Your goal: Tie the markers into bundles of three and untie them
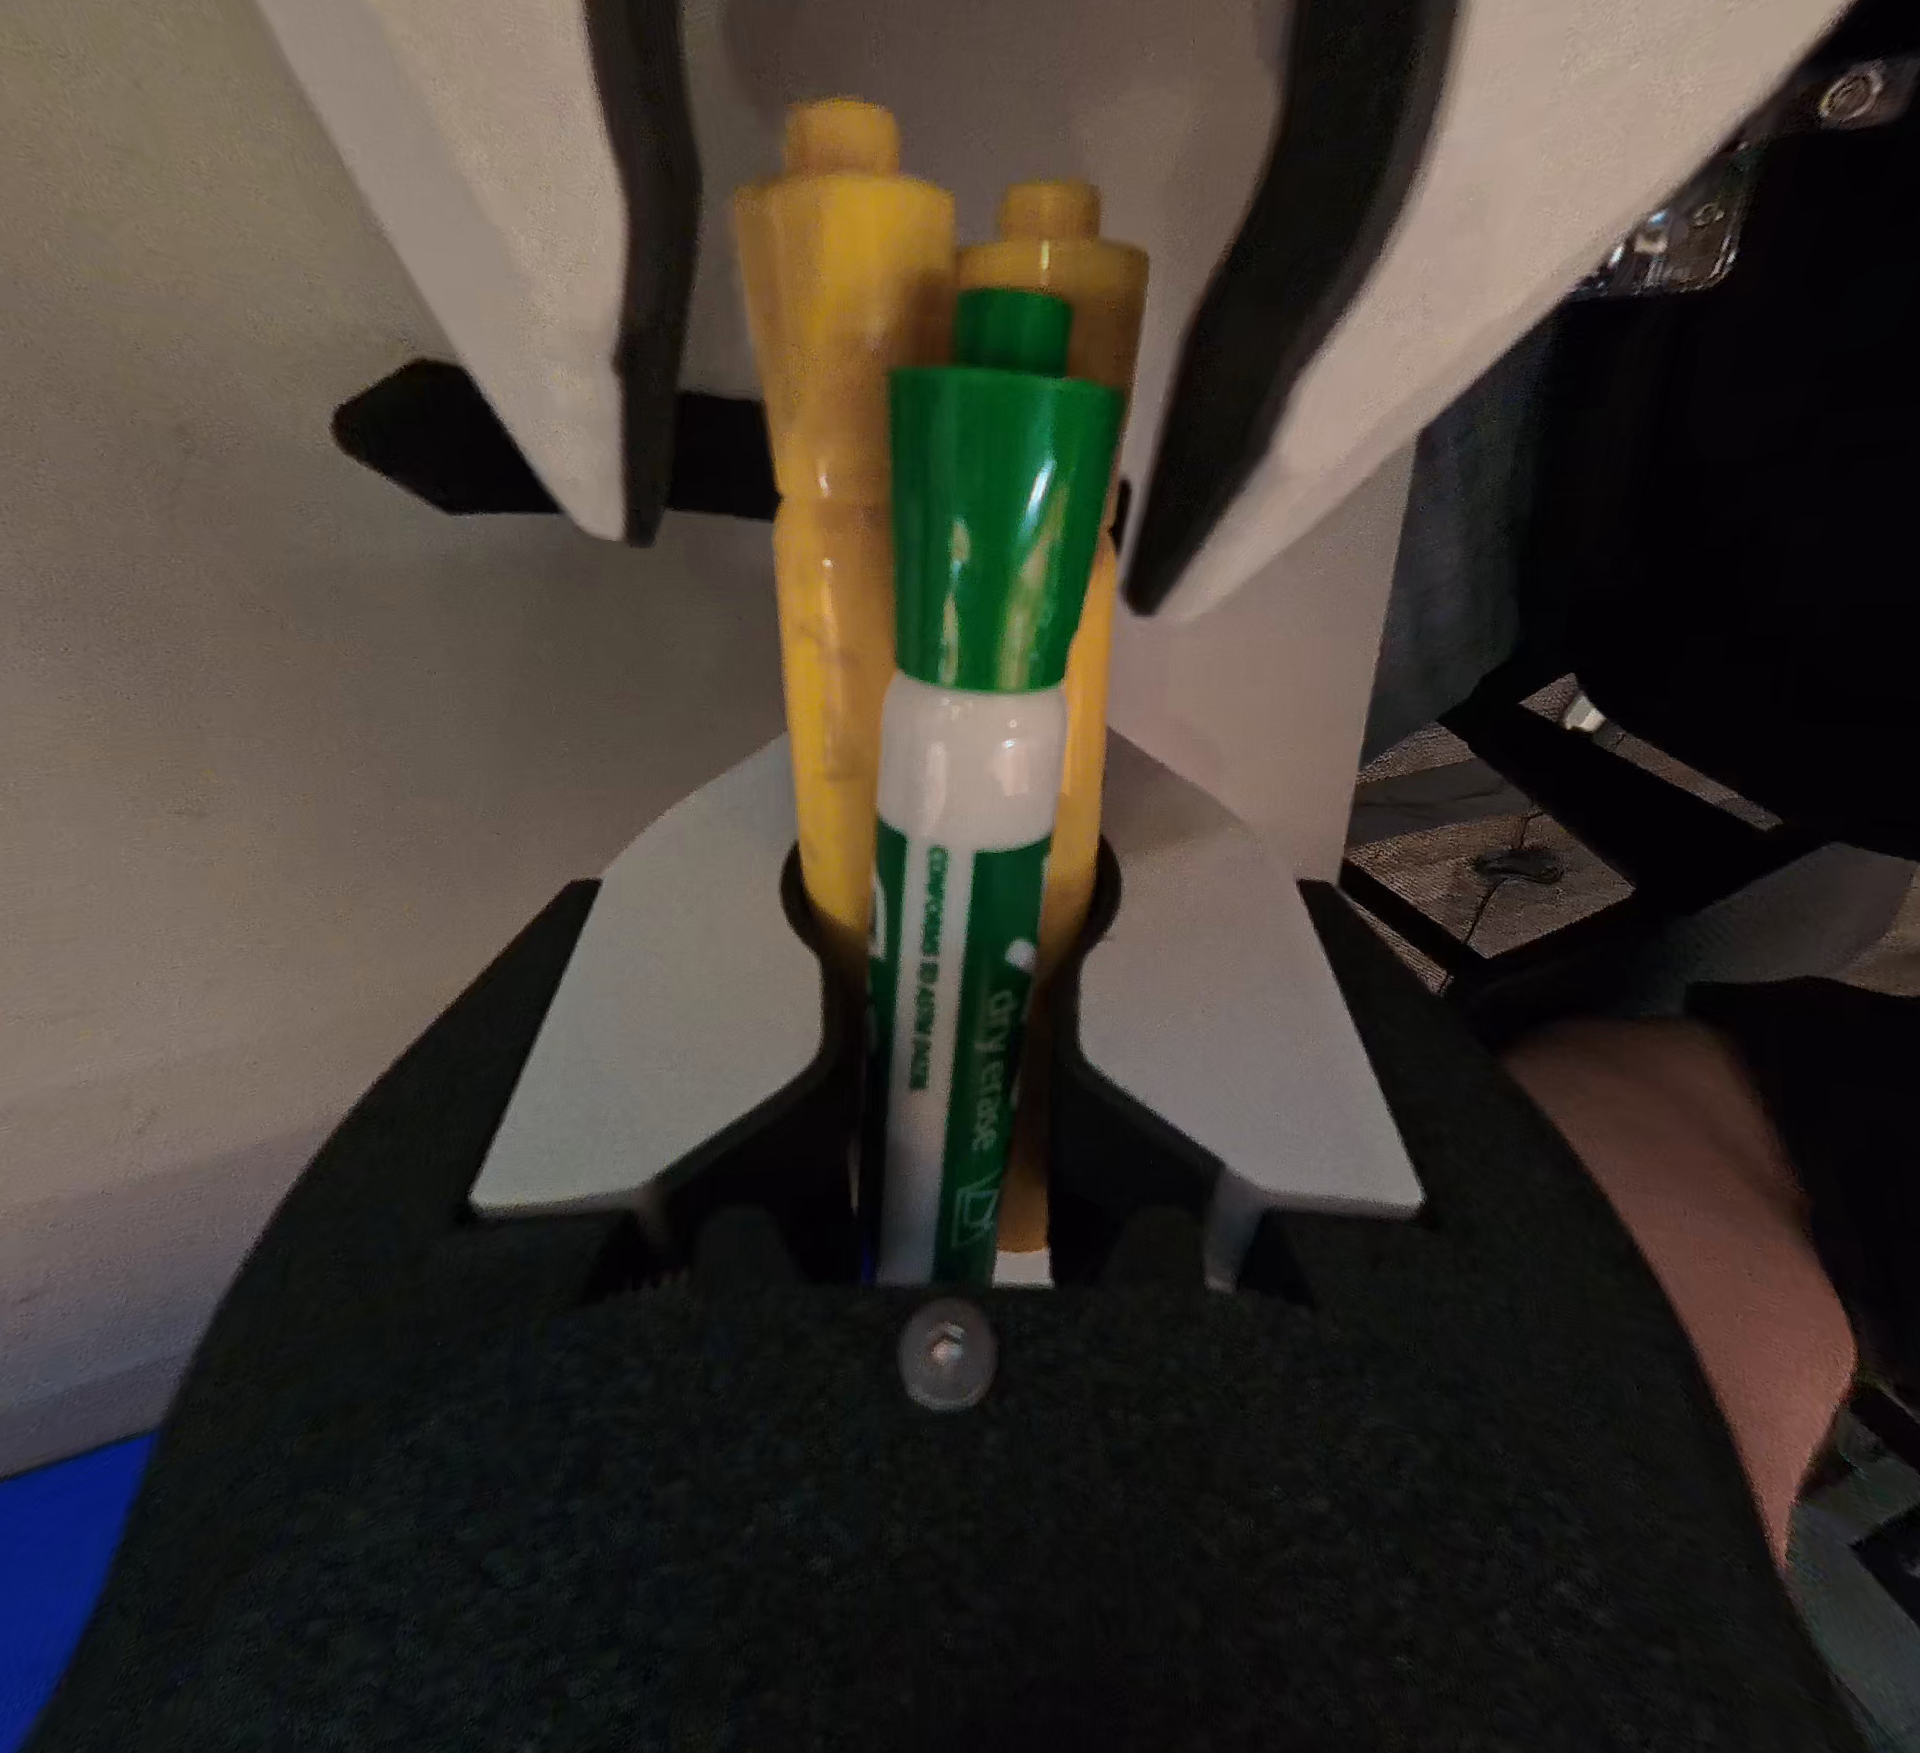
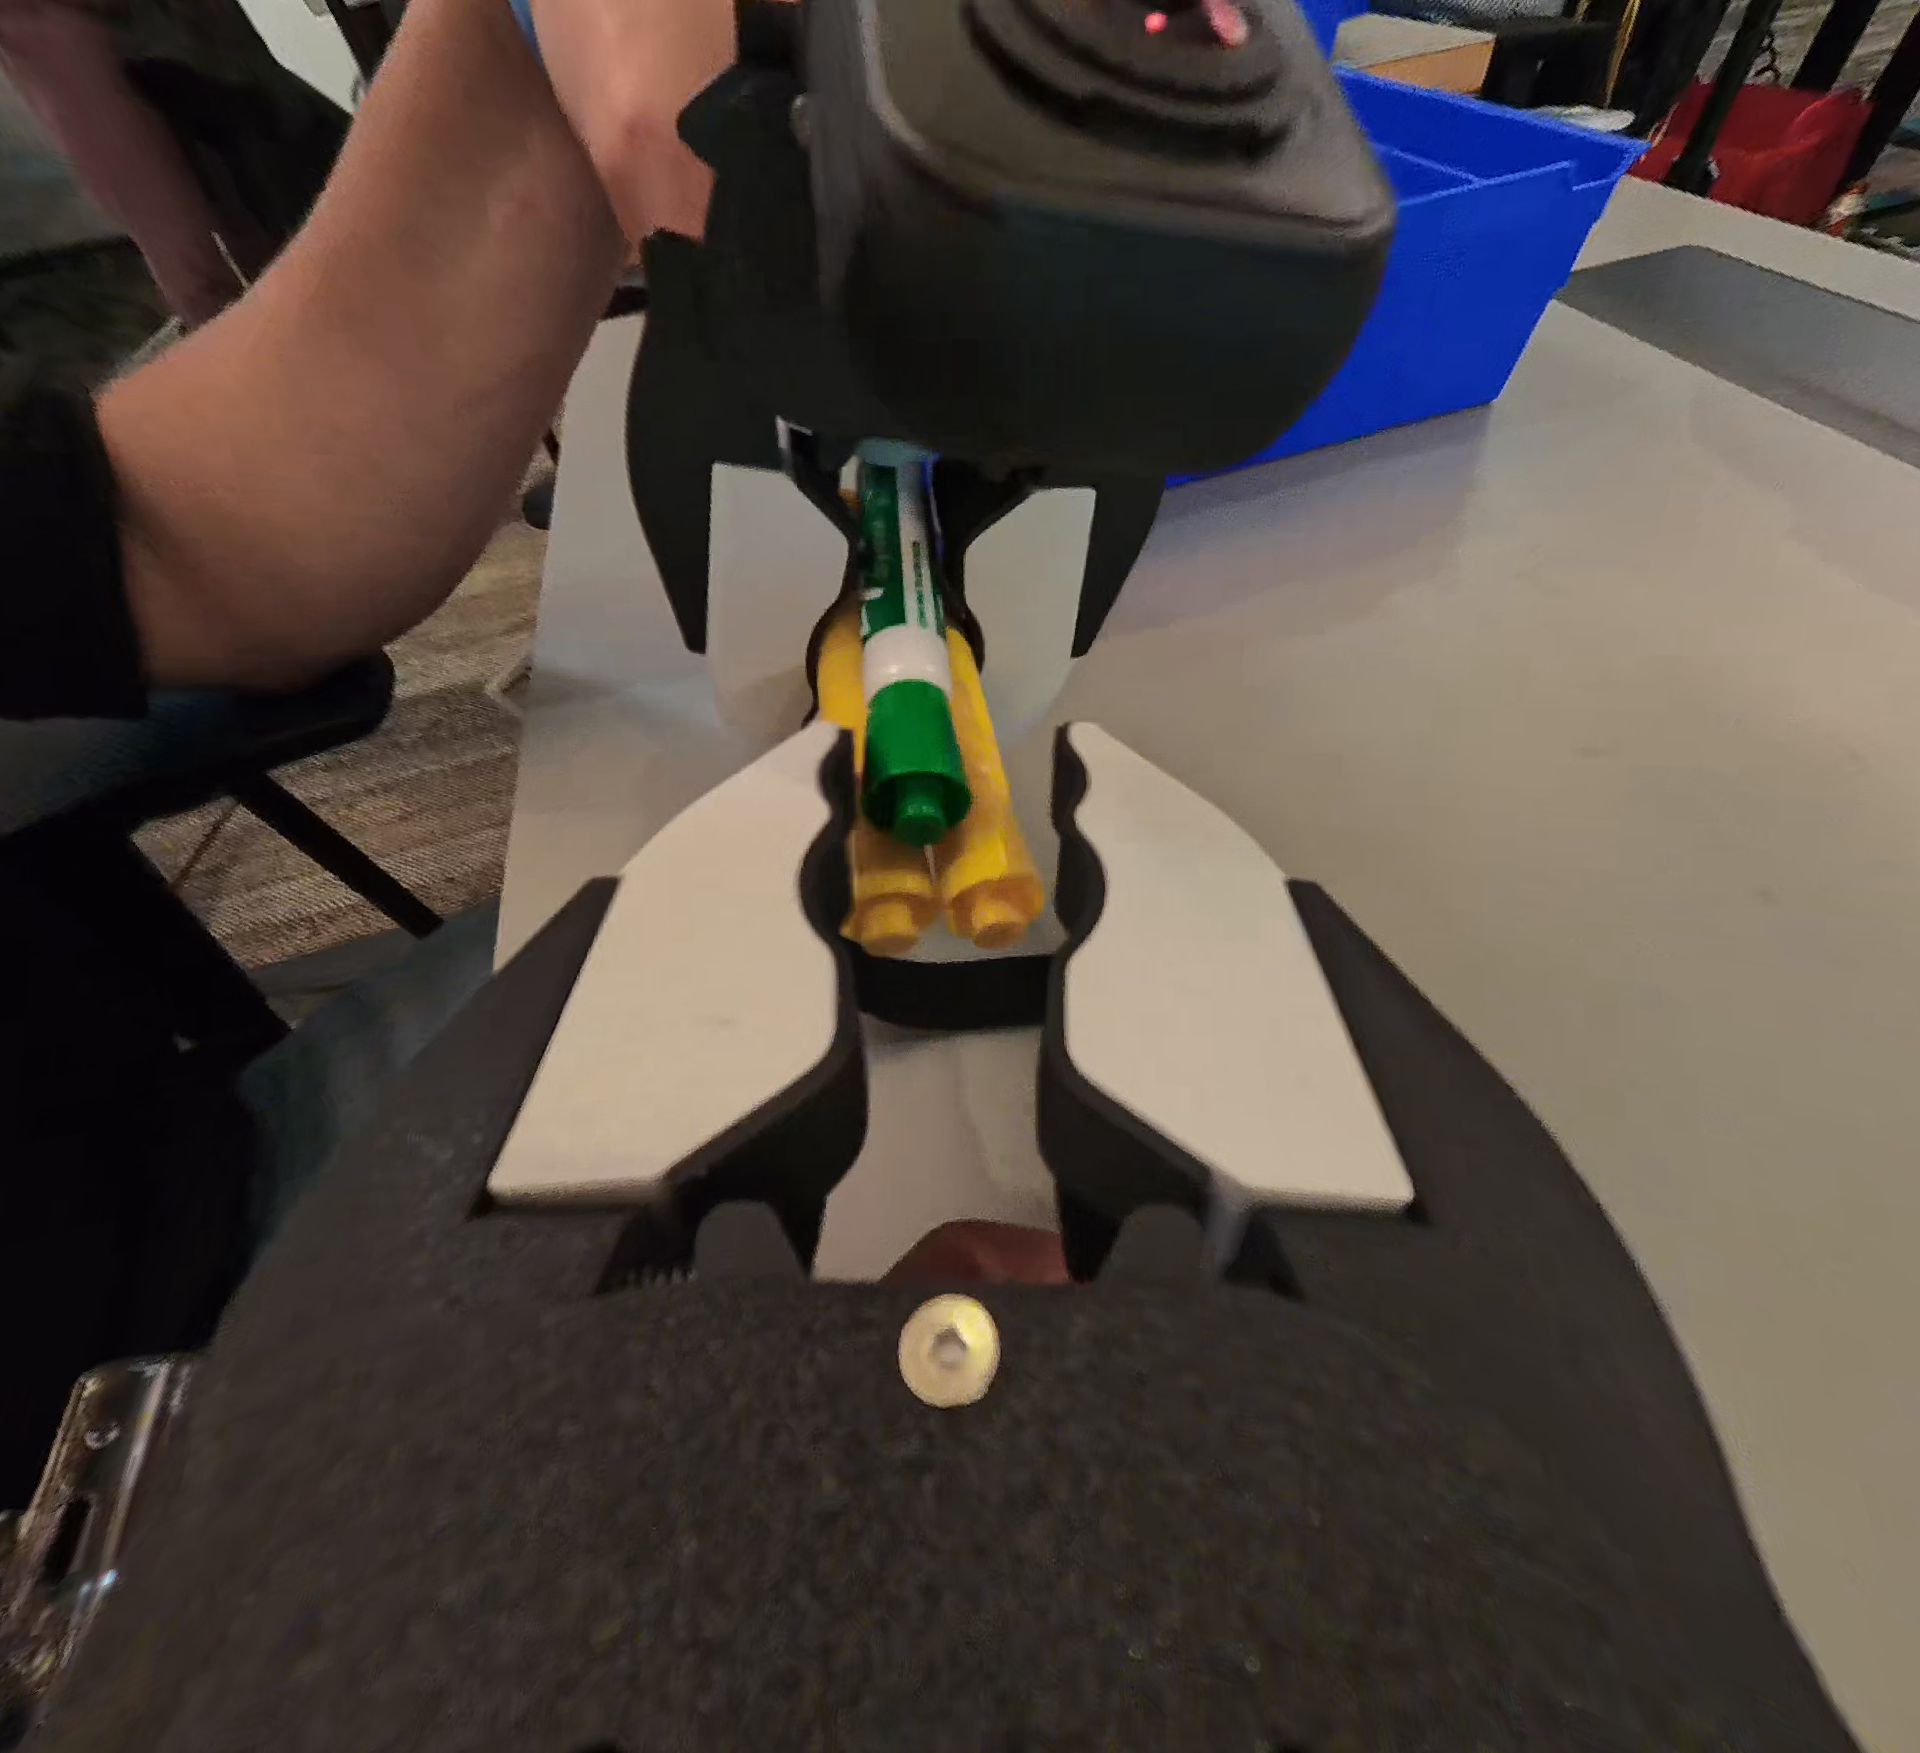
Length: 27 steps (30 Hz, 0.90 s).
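Gripping three markers, the left tool (image 1: 951, 882) is clamping a green marker (image 1: 977, 768) and two yellow markers (image 1: 831, 477) together above the grey surface (image 2: 1455, 768). The right tool (image 2: 951, 830) is sitting half open around their capped ends, apparently not touching. A blue bin (image 2: 1475, 249) is sitting farther back.

Two close wrist views facing each other, sharing markers (image 1: 966, 664)

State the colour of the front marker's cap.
Green cap; shows best in the left wrist view.
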Each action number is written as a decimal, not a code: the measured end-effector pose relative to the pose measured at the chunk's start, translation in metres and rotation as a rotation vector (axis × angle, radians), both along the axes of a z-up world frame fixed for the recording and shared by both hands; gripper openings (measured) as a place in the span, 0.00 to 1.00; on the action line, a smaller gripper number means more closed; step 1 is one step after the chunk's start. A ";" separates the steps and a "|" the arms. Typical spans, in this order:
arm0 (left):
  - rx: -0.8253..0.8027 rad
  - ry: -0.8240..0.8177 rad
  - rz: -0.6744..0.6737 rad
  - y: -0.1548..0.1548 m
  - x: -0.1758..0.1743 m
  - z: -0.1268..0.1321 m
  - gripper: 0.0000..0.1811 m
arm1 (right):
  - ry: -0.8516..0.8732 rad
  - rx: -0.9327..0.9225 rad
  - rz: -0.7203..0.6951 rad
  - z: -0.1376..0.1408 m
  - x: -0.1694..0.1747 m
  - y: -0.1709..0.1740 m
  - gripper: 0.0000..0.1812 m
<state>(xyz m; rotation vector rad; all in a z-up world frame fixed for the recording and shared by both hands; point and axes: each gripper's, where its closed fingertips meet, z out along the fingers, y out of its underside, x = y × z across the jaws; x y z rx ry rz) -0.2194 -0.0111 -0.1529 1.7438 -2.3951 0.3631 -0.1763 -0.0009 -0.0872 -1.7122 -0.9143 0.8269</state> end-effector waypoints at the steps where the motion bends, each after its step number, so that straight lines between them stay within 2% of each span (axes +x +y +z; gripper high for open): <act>1: 0.003 -0.004 0.002 -0.001 0.001 0.001 0.23 | 0.010 -0.008 0.016 0.002 0.001 -0.002 0.14; 2: 0.007 -0.011 0.006 -0.001 0.002 0.002 0.23 | 0.017 -0.007 0.024 0.005 0.002 -0.003 0.11; 9: 0.032 -0.052 0.032 0.004 0.007 0.010 0.23 | -0.044 -0.005 0.035 0.011 0.011 -0.008 0.11; 10: 0.047 -0.060 0.033 0.006 0.009 0.010 0.23 | -0.046 -0.010 0.037 0.012 0.012 -0.008 0.13; 11: 0.066 -0.068 0.034 0.008 0.010 0.011 0.23 | -0.043 -0.016 0.036 0.014 0.012 -0.007 0.20; 12: 0.077 -0.071 0.040 0.010 0.010 0.011 0.23 | -0.049 -0.022 0.030 0.015 0.013 -0.007 0.23; 14: 0.095 -0.075 0.058 0.012 0.009 0.013 0.23 | -0.052 -0.016 0.042 0.019 0.018 -0.009 0.23; 17: 0.102 -0.091 0.096 0.012 0.005 0.013 0.23 | -0.022 0.003 0.070 0.032 0.024 -0.016 0.29; 21: 0.083 -0.103 0.199 0.008 -0.010 0.011 0.23 | -0.060 -0.004 0.111 0.022 0.017 -0.025 0.29; 24: 0.079 -0.080 0.252 0.000 -0.018 0.010 0.23 | -0.021 0.119 0.031 0.032 0.003 -0.015 0.24; 25: 0.099 -0.068 0.259 -0.002 -0.021 0.009 0.23 | -0.018 0.145 0.058 0.036 -0.004 -0.018 0.20; 27: 0.134 -0.059 0.257 -0.005 -0.022 0.009 0.23 | -0.068 0.141 0.143 0.032 -0.017 -0.025 0.19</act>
